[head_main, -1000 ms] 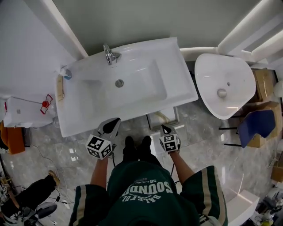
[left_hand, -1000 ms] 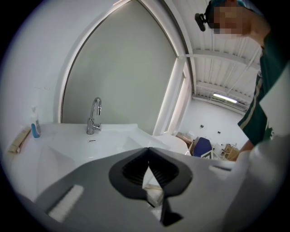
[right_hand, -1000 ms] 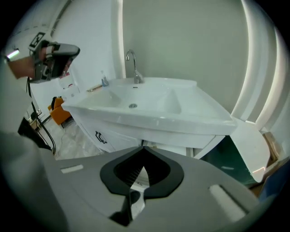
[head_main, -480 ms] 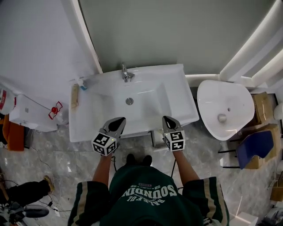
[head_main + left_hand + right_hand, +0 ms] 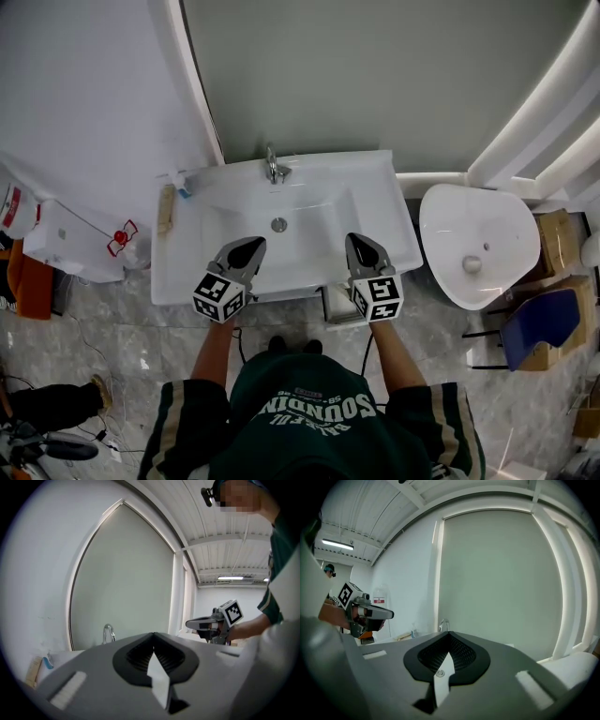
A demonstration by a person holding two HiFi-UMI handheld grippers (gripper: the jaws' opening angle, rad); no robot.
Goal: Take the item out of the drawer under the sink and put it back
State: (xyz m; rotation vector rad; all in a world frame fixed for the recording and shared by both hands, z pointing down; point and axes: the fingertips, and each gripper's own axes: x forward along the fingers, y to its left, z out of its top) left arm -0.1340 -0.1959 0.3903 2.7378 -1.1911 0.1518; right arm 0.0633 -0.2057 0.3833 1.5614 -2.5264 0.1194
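Note:
The white sink [image 5: 375,202] with its chrome faucet [image 5: 274,169] stands against the wall. The drawer under it is hidden beneath the basin, and no item shows. My left gripper [image 5: 248,243] is over the basin's front left, shut and empty. My right gripper [image 5: 361,242] is over the front right, also shut with nothing in it. In the left gripper view the left gripper [image 5: 153,634] points level at the mirror wall, with the faucet [image 5: 108,632] ahead and the right gripper [image 5: 190,623] beside it. The right gripper view shows the right gripper [image 5: 449,633] shut and the left gripper [image 5: 391,615] to the left.
A white toilet [image 5: 473,244] stands right of the sink. A small pale box [image 5: 337,302] sits below the sink's front right. A wooden brush [image 5: 167,208] lies on the sink's left edge. A white unit [image 5: 84,246] is at left; a blue chair [image 5: 539,314] and cardboard boxes [image 5: 555,234] at right.
Both grippers have moved from in front of the sink's edge up and forward over the basin. The head view has tilted up toward the wall. Both stay shut.

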